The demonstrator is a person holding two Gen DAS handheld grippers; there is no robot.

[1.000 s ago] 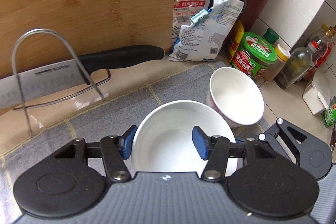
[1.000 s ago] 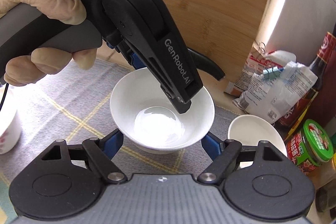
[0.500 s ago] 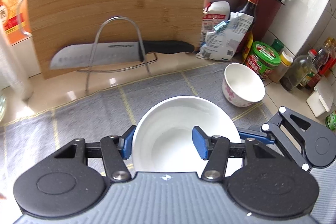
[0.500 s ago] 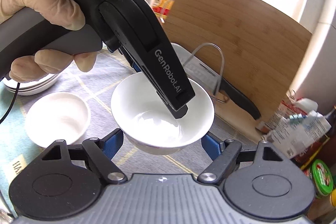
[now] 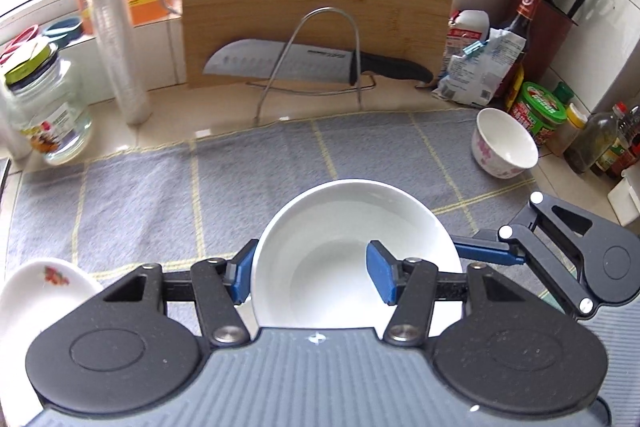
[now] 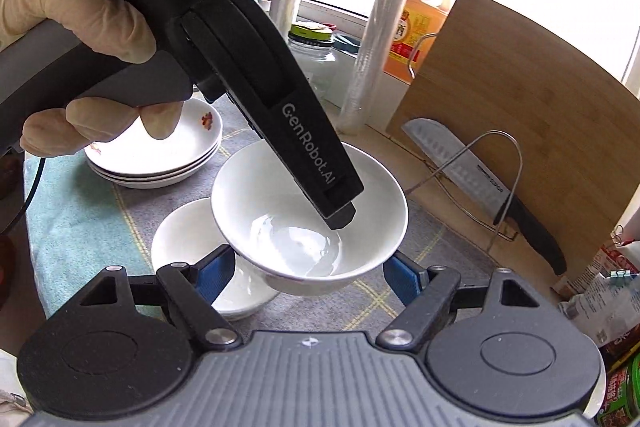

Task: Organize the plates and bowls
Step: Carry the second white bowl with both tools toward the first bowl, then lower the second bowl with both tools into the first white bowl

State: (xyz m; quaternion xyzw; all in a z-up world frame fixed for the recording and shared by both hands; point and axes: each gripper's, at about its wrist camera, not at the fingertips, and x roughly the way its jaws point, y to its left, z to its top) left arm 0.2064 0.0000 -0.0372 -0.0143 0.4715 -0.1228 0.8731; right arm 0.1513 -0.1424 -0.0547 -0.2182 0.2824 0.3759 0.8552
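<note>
Left gripper [image 5: 312,277] jaws clamp the white bowl [image 5: 354,227] rim wall; glazed, slippery, breakable. Right gripper [image 6: 310,273] jaws wide, empty.

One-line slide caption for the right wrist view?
Left tool grips a white bowl by its rim above a second bowl, stacked plates behind.

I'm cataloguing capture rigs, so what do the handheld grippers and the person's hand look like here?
Both grippers, left gripper and right gripper, have black linkage arms, blue finger pads and ribbed grey bodies. The left's black housing reads "GenRobot.AI" in white, on a grey handle trailing a black cable. The hand wears a beige glove.
</note>
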